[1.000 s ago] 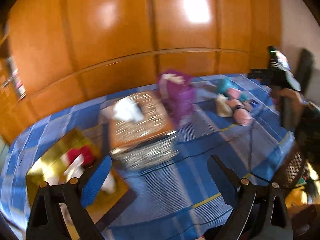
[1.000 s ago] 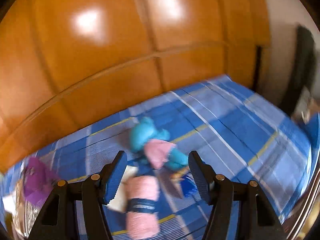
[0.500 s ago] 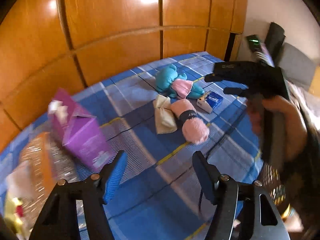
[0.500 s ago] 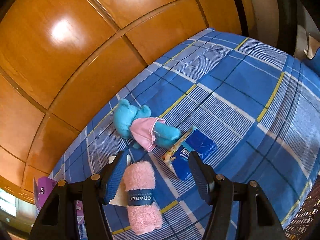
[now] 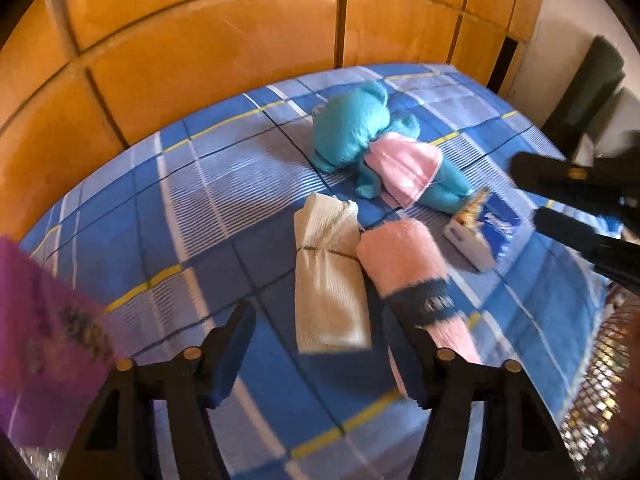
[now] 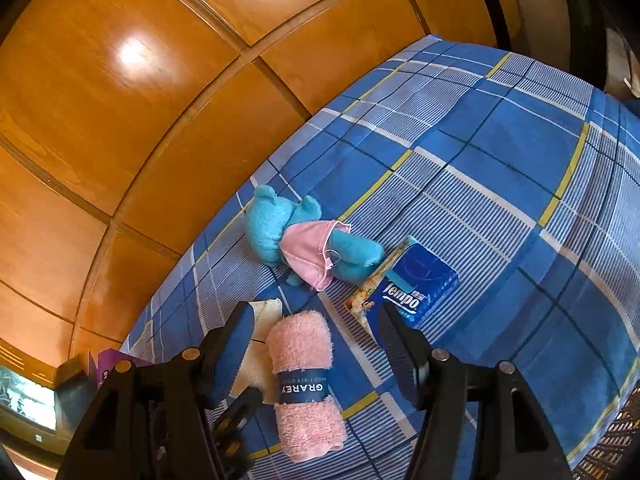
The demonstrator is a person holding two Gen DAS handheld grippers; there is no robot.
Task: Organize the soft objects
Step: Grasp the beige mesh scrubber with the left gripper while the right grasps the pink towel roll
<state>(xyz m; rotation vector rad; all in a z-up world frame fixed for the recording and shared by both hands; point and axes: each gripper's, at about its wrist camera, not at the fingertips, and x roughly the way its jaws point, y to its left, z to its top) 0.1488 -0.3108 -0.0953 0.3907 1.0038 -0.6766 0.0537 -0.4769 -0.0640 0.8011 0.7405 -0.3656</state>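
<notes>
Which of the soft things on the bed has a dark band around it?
The rolled pink towel: a dark band wraps its middle. The cream cloth has only thin string, the teal plush a pink dress.

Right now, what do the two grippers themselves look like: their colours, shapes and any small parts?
The left gripper and the right gripper look alike: a black plastic frame with triangular cut-outs, small round brass-coloured pins at the joints, and two flat fingers. The left gripper's finger pads are blue; the right's pads too. No cables or sleeves show.
</notes>
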